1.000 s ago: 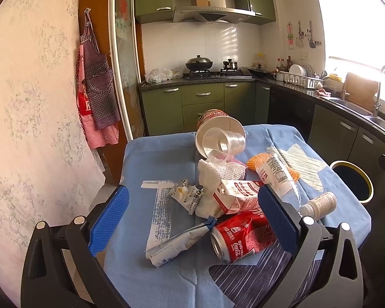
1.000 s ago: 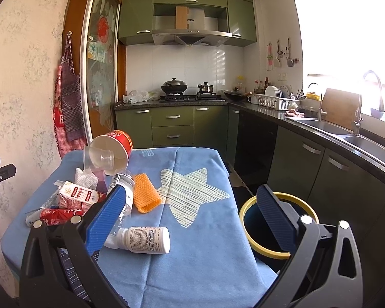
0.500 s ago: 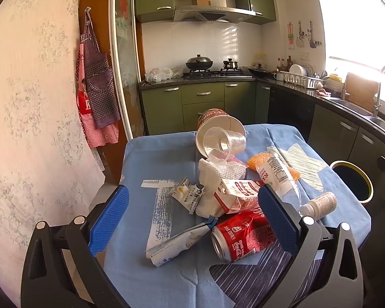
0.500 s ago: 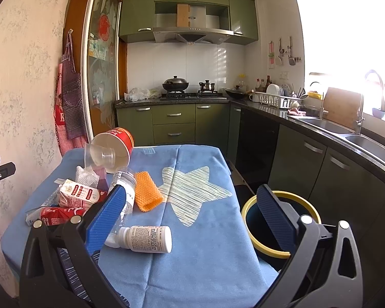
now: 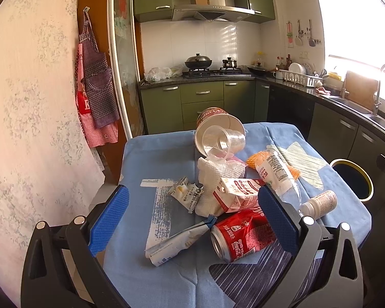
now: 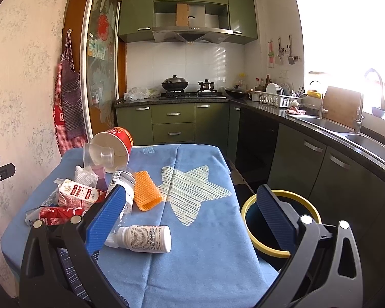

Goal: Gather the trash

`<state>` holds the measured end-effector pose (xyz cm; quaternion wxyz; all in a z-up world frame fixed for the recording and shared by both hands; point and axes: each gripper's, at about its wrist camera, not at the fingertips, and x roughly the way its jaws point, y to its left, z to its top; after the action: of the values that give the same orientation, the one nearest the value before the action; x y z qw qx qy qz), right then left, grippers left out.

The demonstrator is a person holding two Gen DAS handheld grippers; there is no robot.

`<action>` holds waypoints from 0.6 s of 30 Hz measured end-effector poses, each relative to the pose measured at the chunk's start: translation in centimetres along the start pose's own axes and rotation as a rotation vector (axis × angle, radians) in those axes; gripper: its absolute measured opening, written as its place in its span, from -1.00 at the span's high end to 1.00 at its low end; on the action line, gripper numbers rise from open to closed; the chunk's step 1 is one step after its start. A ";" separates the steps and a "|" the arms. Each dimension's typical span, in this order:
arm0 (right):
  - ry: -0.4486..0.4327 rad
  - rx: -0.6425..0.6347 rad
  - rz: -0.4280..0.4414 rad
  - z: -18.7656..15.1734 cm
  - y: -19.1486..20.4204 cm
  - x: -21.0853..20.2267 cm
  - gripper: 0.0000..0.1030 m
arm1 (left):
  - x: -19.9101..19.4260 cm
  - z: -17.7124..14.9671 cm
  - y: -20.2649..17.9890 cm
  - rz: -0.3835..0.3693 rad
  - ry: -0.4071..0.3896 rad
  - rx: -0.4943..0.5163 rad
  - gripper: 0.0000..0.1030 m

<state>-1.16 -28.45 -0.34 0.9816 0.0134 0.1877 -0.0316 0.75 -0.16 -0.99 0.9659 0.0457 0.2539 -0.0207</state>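
Both your grippers, left gripper (image 5: 192,220) and right gripper (image 6: 192,218), hover with fingers released and empty over the counter (image 6: 205,269), trash heaped at its left around the cola can (image 5: 243,236), bin (image 6: 279,220) just beside the right edge for short drops

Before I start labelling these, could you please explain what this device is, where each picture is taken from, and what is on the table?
There is no robot here: a person holds a two-finger gripper in each hand, and a fisheye camera on each looks forward along its blue-padded fingers. One picture is from the left gripper, the other from the right gripper. Both are open and hold nothing.

On the blue tablecloth lies trash: a crushed red can, a milk carton, a paper towel, a clear cup in a paper bowl, a plastic bottle, an orange foam net and a white pill bottle. The yellow-rimmed bin stands on the floor beside the table.
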 end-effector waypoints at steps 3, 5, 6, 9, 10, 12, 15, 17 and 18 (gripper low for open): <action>0.001 0.002 0.000 0.0 0.0 0.0 -0.88 | 0.1 0.0 0.0 0.001 0.003 0.002 -0.93; 0.003 0.002 -0.001 0.0 0.0 0.0 -0.88 | 0.1 0.0 0.0 -0.001 0.003 0.002 -0.93; 0.003 0.001 -0.001 0.0 0.0 0.0 -0.88 | 0.1 -0.1 0.0 -0.001 0.004 0.002 -0.93; 0.004 0.001 -0.001 0.0 0.0 0.1 -0.88 | 0.2 -0.1 -0.1 -0.001 0.005 0.002 -0.93; 0.004 0.000 -0.001 0.0 0.0 0.1 -0.88 | 0.2 -0.1 -0.1 -0.001 0.005 0.003 -0.93; 0.004 0.001 0.000 0.0 0.0 0.1 -0.88 | 0.1 -0.1 -0.1 0.000 0.005 0.003 -0.93; 0.005 0.001 -0.002 0.0 0.0 0.0 -0.88 | 0.2 -0.1 -0.1 -0.002 0.006 0.003 -0.93; 0.005 0.002 -0.001 0.0 0.0 0.1 -0.88 | 0.3 -0.2 -0.2 -0.002 0.008 0.006 -0.93; 0.006 0.002 -0.001 0.0 0.0 0.1 -0.88 | 0.3 -0.2 -0.2 -0.002 0.008 0.006 -0.93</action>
<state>-1.06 -28.46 -0.38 0.9811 0.0142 0.1905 -0.0323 0.88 -0.33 -1.33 0.9647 0.0485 0.2580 -0.0224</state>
